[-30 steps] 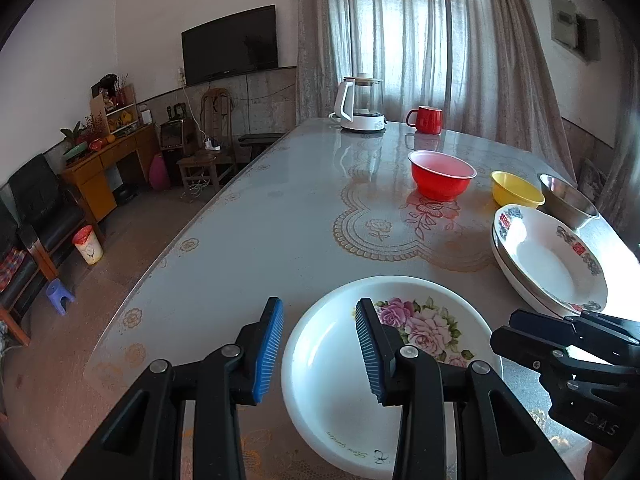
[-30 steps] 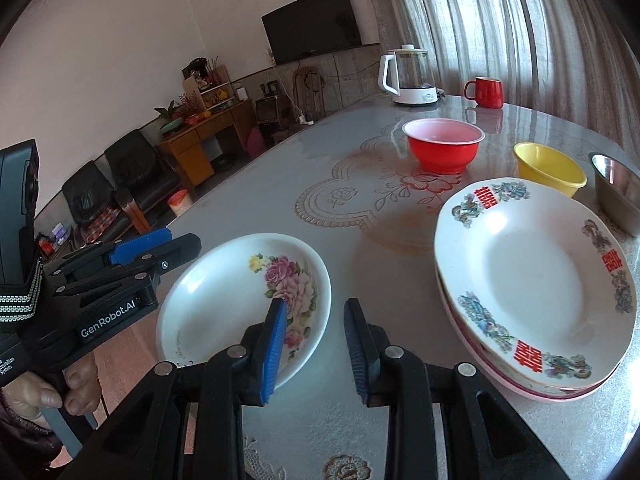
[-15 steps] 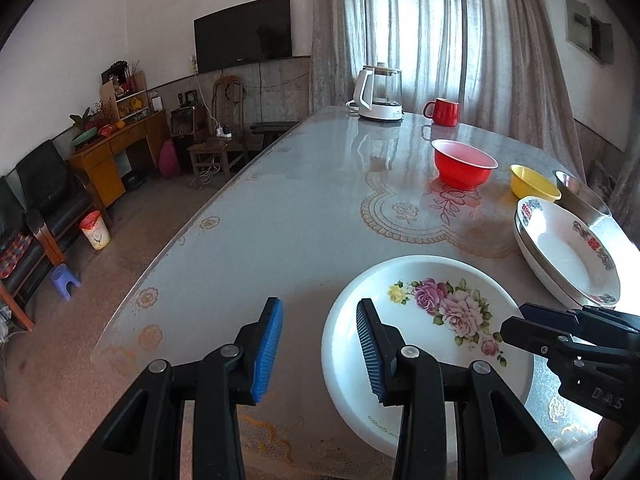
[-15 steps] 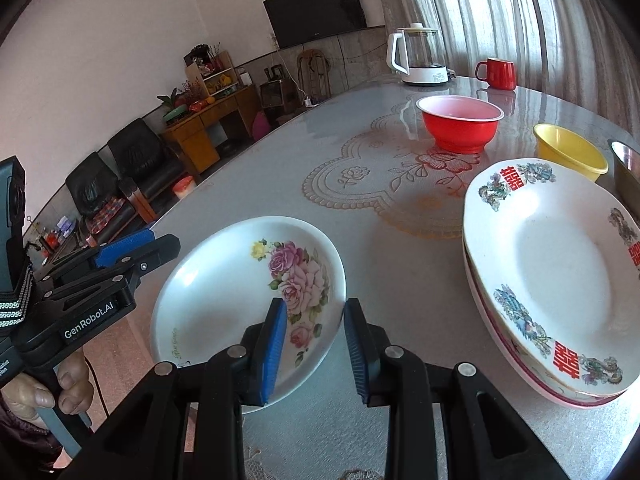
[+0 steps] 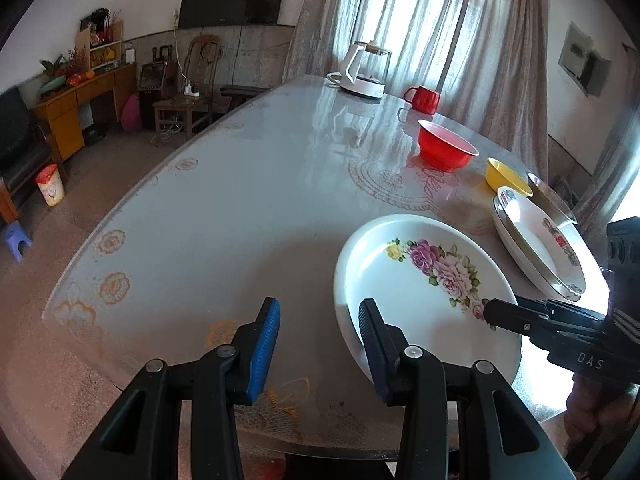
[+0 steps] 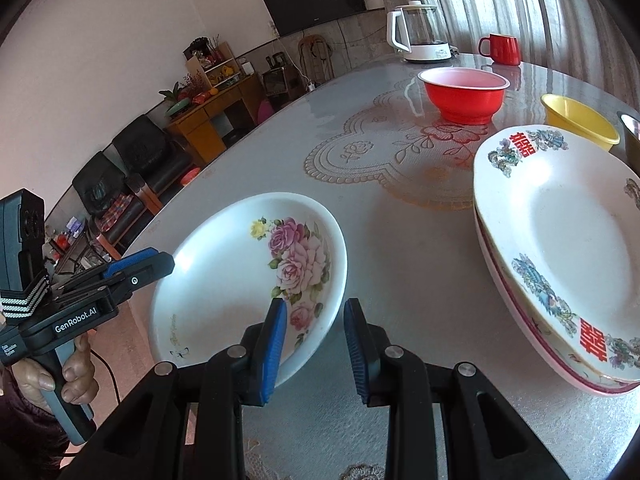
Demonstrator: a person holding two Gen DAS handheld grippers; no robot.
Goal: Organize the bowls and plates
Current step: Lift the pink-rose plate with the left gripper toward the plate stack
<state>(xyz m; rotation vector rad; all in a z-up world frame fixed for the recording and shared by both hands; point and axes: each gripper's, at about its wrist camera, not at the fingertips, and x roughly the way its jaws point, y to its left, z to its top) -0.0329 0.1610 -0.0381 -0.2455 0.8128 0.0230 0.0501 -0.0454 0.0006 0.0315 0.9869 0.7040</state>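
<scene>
Your left gripper [image 5: 318,344] dropped lower, shifted left; round white rose-printed plate [image 5: 424,292] slid to lower right of left-wrist frame. Both grippers unclenched, empty; right gripper [image 6: 314,346] straddled plate's near rim. Plate flat on bench [image 5: 248,200], beside stacked plates [image 6: 560,248]. Stacking pending.

You're working in soft daylight that comes through the curtains [image 5: 420,24] past the far end of the table [image 5: 248,208]. It glares in streaks off the glossy top there and burns out to white at the right edge of your left view. Shadows are faint. Both views are sharp, but they bend strongly and go black at the corners.
</scene>
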